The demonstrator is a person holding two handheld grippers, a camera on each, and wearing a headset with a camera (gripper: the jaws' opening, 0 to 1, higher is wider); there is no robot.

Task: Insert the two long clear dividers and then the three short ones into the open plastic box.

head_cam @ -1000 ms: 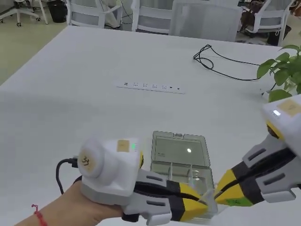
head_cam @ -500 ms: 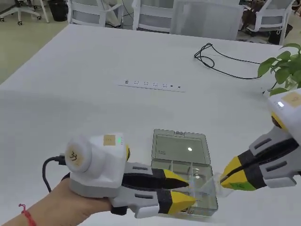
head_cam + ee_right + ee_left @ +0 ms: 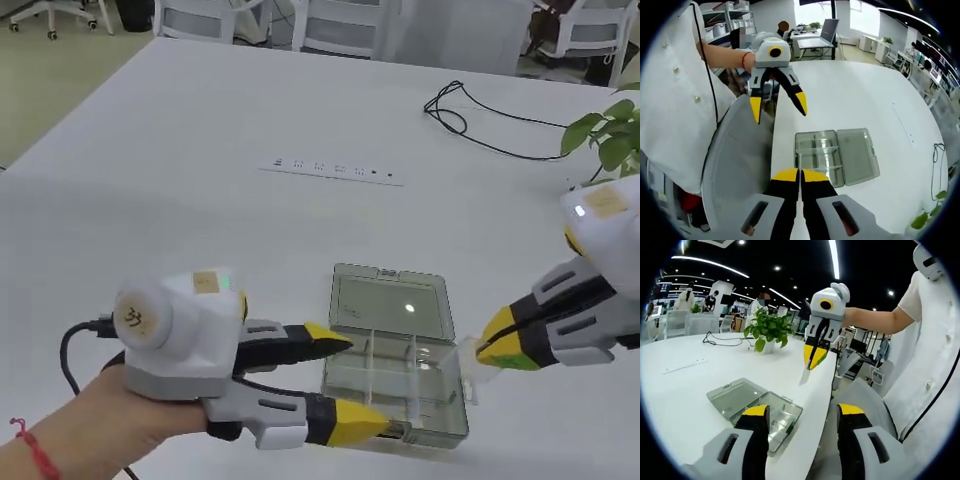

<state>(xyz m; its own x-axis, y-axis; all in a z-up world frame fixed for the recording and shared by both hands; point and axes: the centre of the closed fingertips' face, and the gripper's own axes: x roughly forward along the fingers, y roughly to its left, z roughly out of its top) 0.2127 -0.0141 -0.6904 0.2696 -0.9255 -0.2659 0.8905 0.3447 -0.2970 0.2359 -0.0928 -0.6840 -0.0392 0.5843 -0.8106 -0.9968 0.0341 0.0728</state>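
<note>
My right tongs (image 3: 497, 350) are pinched shut on a small clear plastic divider (image 3: 466, 352), which sticks out past the yellow tips toward the open clear plastic box (image 3: 400, 438). The box sits on the white table (image 3: 200, 200) just in front of me, its flat hinged lid (image 3: 390, 305) laid back on the far side and the tray nearest me. Some clear dividers already stand in the tray; I cannot tell how many. My left tongs (image 3: 345, 382) are spread wide and hold nothing. They hover at the tray's left end, one tip by its far-left corner and the other by its near-left corner.

As I judge it, the coming move turns on this: the held piece hangs just off the tray's right end and above it, so the box lies left of and below the right tongs. The tray's long side runs across my view. The right tongs are nearer a free slot and carry the part, so I'd bring it leftward and down.
</note>
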